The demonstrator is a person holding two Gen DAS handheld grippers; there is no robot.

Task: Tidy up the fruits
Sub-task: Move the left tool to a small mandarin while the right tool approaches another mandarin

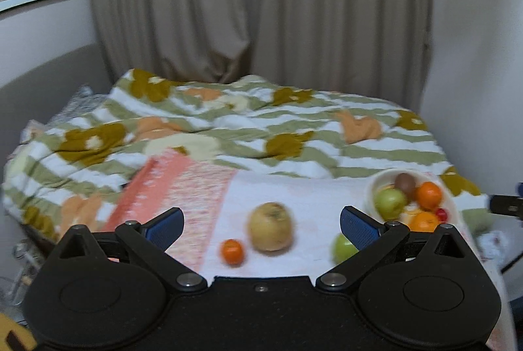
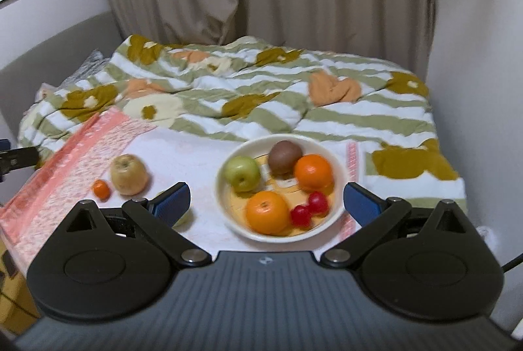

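Both the left gripper (image 1: 261, 225) and right gripper (image 2: 266, 199) are held spread and empty; three fruits lie loose on the towel (image 1: 313, 197) left of the bowl (image 2: 338, 161); the pear (image 1: 270, 226) should be straddled squarely, then closed on gently.

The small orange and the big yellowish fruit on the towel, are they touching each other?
Apart. The left wrist view shows a strip of white towel between the small orange and the yellowish fruit.
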